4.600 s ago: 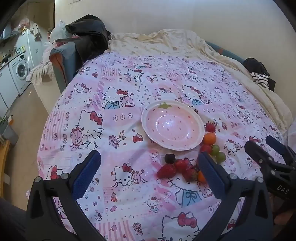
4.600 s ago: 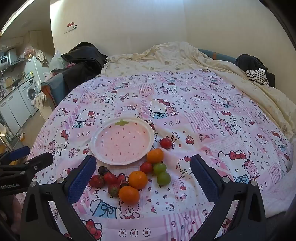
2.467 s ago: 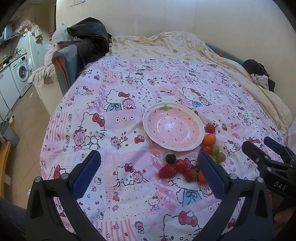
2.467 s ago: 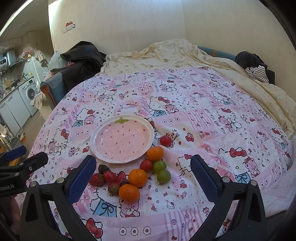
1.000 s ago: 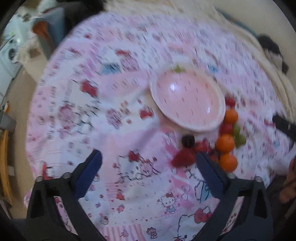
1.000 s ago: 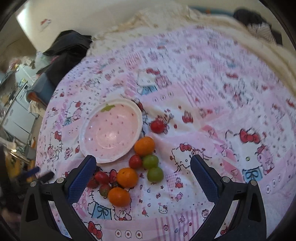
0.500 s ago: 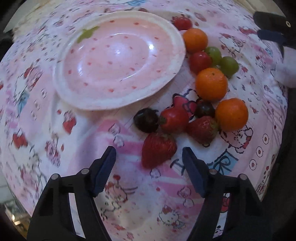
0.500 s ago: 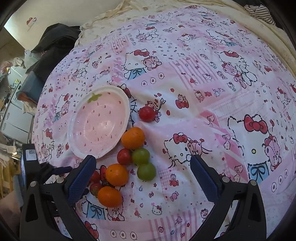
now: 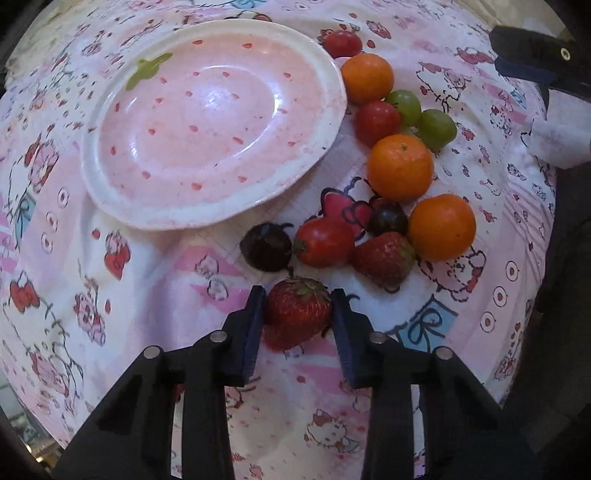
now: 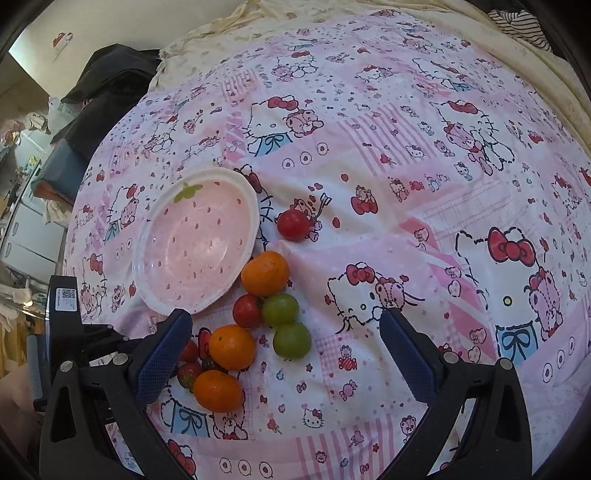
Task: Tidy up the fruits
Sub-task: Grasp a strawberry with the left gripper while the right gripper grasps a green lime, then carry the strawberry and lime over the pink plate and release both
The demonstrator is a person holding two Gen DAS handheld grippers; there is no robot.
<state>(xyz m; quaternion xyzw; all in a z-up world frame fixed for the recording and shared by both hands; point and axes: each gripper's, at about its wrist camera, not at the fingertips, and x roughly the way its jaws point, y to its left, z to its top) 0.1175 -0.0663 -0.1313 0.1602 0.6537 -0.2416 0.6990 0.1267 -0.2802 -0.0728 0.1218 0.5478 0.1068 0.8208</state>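
My left gripper (image 9: 298,308) points straight down at the bedspread, and its blue pads are closing on a red strawberry (image 9: 297,314), touching both its sides. Just beyond lie a dark fruit (image 9: 266,247), a red tomato (image 9: 323,242), a second strawberry (image 9: 384,258) and three oranges (image 9: 400,168). The empty pink strawberry-pattern plate (image 9: 166,221) sits to the upper left. My right gripper (image 10: 286,321) hovers open over the green fruits (image 10: 291,339) and the oranges (image 10: 232,347), holding nothing. A lone red tomato (image 10: 293,225) lies beside the plate (image 10: 142,280).
Everything rests on a soft pink cartoon-cat bedspread (image 10: 406,184) with folds. A cream blanket (image 10: 295,22) and dark clothes (image 10: 110,81) lie at the far side. The bed edge drops to the floor on the left, by white cabinets (image 10: 22,229).
The left gripper swung from a high view of the bed down over the fruit pile, rolled, and narrowed its jaws around the strawberry. The right gripper dipped slightly and stayed open.
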